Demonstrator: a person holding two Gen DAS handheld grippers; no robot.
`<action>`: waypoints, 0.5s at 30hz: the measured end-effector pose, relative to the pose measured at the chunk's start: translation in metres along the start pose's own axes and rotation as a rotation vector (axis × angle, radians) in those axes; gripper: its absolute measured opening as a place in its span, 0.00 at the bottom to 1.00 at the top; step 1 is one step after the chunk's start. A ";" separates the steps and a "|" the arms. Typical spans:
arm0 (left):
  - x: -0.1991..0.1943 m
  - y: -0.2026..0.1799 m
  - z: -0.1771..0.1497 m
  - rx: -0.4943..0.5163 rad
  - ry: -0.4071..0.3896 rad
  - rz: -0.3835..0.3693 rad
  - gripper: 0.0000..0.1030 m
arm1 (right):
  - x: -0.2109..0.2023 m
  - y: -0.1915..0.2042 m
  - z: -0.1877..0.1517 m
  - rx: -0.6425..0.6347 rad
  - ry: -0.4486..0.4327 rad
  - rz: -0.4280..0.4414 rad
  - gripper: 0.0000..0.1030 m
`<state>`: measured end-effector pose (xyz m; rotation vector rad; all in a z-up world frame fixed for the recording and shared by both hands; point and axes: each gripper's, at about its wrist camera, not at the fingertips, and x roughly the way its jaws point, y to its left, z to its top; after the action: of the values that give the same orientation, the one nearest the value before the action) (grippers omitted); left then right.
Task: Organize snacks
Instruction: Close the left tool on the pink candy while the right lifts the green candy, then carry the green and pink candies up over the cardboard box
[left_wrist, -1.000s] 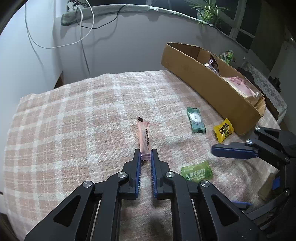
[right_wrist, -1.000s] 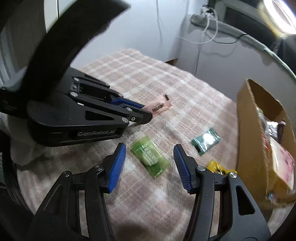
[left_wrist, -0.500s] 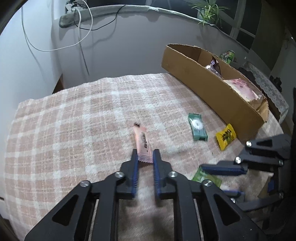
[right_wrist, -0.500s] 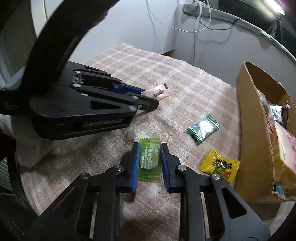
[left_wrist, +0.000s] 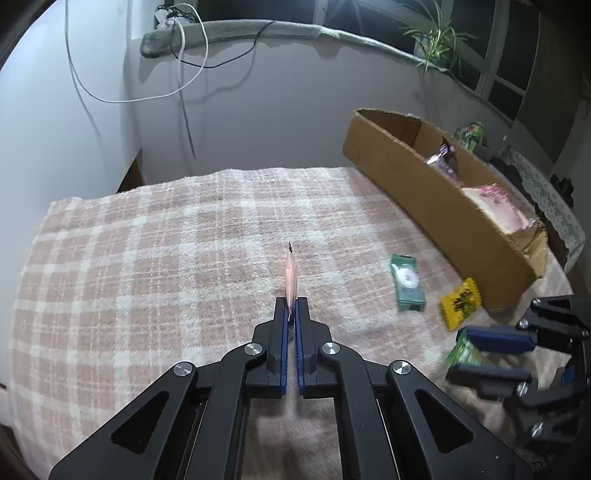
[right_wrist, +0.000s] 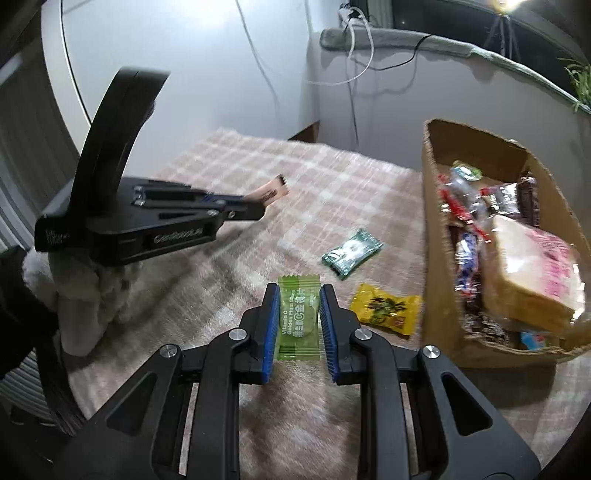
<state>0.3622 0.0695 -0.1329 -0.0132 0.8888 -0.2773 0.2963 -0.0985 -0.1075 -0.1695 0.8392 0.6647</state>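
My left gripper is shut on one end of a thin pink snack stick, which now stands on edge just above the plaid blanket; in the right wrist view that pink stick juts out past the left gripper. My right gripper is shut on a light green candy packet, lifted off the blanket; the same green packet shows in the left wrist view, pinched by the right gripper. A dark green packet and a yellow packet lie loose by the cardboard box.
The cardboard box at the right holds several wrapped snacks and a large pink-wrapped cake. The plaid blanket covers the table. White wall, hanging cables and a plant on the sill stand behind. A white-sleeved arm sits at the left.
The left gripper closed on the pink stick and tipped it up on edge. The right gripper closed on the green packet, lifted it off the blanket and shifted toward the box.
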 end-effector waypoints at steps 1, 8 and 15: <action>-0.003 0.000 -0.001 0.000 -0.006 -0.001 0.02 | -0.006 -0.003 0.001 0.009 -0.014 -0.005 0.22; -0.026 -0.008 0.004 0.001 -0.050 -0.038 0.02 | -0.048 -0.025 0.008 0.036 -0.087 -0.038 0.22; -0.037 -0.033 0.020 0.027 -0.086 -0.086 0.02 | -0.085 -0.064 0.019 0.081 -0.148 -0.109 0.22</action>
<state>0.3478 0.0447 -0.0876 -0.0376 0.8003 -0.3663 0.3063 -0.1822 -0.0391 -0.0910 0.7083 0.5337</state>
